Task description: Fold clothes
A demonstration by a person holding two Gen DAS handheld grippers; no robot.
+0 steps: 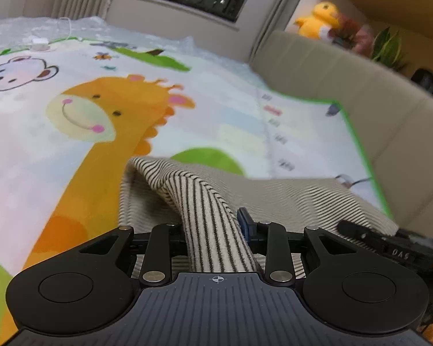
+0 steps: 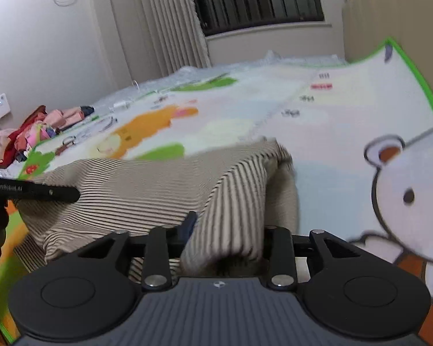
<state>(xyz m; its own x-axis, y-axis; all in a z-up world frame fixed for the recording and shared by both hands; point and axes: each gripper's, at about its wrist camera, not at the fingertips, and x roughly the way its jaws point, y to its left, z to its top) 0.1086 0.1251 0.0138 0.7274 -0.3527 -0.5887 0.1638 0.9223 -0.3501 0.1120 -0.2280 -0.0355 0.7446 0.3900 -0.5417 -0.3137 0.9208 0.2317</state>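
Left tool (image 1: 215,225) angled down, jaws narrow, pinching a raised ridge of the striped garment (image 1: 205,201). My right tool (image 2: 225,230) same downward tilt, fabric bunched between its jaws and pads on it. Right tool's finger (image 1: 369,236) shows at the right edge of the left view; left tool's finger (image 2: 34,191) at the left edge of the right view.
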